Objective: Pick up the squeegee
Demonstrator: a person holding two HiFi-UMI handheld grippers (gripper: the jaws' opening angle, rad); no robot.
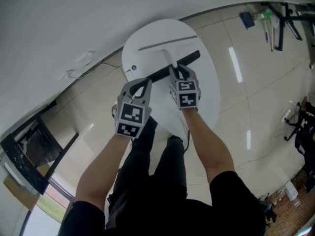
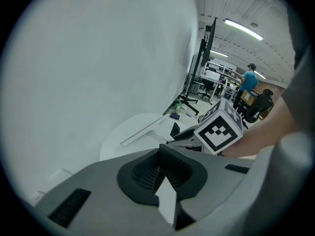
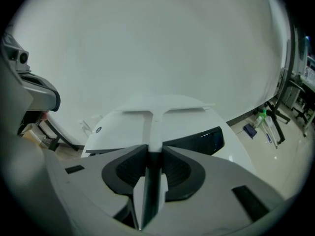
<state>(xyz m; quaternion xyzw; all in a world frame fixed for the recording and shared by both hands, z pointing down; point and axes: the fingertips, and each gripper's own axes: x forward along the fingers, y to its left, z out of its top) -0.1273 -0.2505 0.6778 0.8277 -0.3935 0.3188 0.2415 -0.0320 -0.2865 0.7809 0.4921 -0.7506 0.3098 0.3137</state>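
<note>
Squeegee lies handle-first on the table, so right claw pinches its handle; left claw idles shut, empty.

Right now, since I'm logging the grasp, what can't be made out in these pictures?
Near end of the squeegee handle: head view, under the right claw.
Middle of the black bar: head view, behind the right claw.
Small items on the floor: head view, too small to name.

Bright, even light from ceiling strip lamps streaks the glossy floor with glare, while both gripper views bulge, blacken at the corners and seem soft up close.
</note>
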